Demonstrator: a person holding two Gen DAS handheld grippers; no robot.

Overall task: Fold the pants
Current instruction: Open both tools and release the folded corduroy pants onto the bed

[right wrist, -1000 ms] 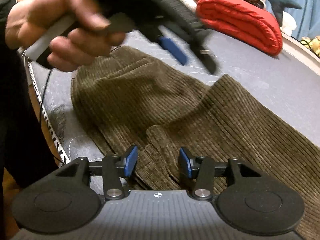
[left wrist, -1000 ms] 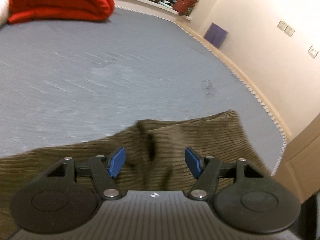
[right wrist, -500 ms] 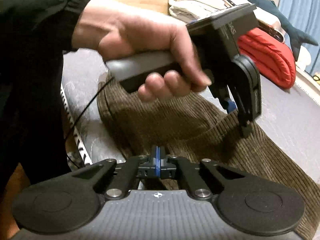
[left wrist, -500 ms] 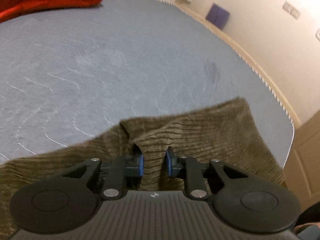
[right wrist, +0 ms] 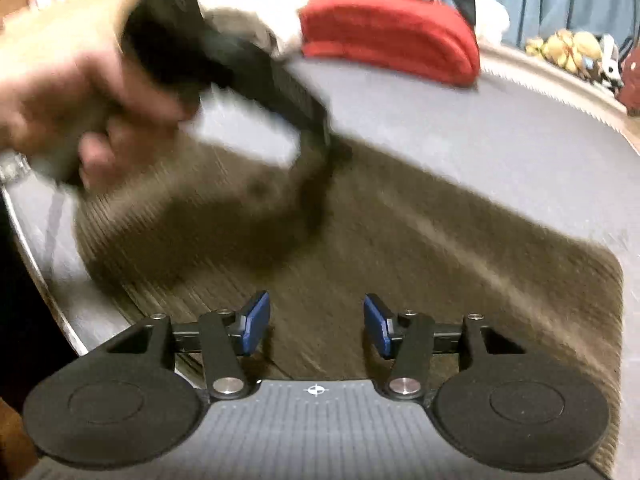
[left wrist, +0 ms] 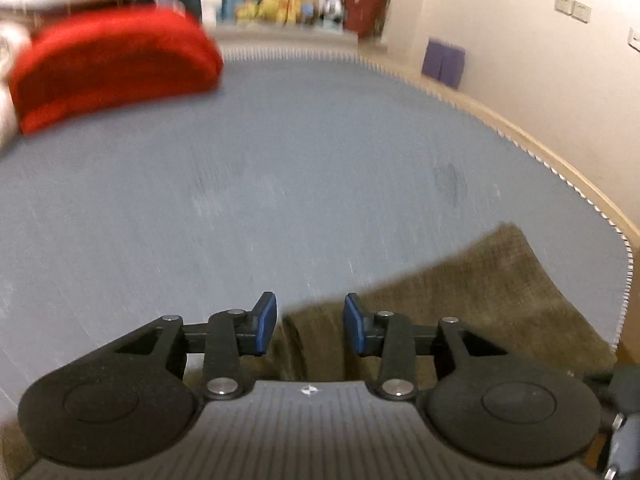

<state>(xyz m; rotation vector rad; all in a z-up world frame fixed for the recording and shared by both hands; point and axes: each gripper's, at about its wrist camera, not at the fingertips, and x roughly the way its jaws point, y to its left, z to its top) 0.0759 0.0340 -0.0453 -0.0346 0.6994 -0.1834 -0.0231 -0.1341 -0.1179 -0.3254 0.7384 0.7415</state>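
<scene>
Brown corduroy pants point(right wrist: 400, 232) lie flat on the grey bed; in the left wrist view point(left wrist: 480, 292) they fill the lower right. My left gripper point(left wrist: 310, 326) is open, its blue pads apart over a raised fold of the cloth. My right gripper point(right wrist: 316, 328) is open just above the pants, holding nothing. The left gripper with the hand holding it shows blurred in the right wrist view point(right wrist: 256, 80), above the pants at the left.
A folded red blanket point(left wrist: 112, 60) lies at the far left of the grey bed point(left wrist: 280, 168). Stuffed toys point(left wrist: 280, 8) sit beyond the bed. The bed's edge point(left wrist: 560, 168) curves along the right, with a cream wall behind it.
Both grippers have opened since half a second ago and let go of the pants. The cloth now lies flatter and spread out. Both views are blurred by motion.
</scene>
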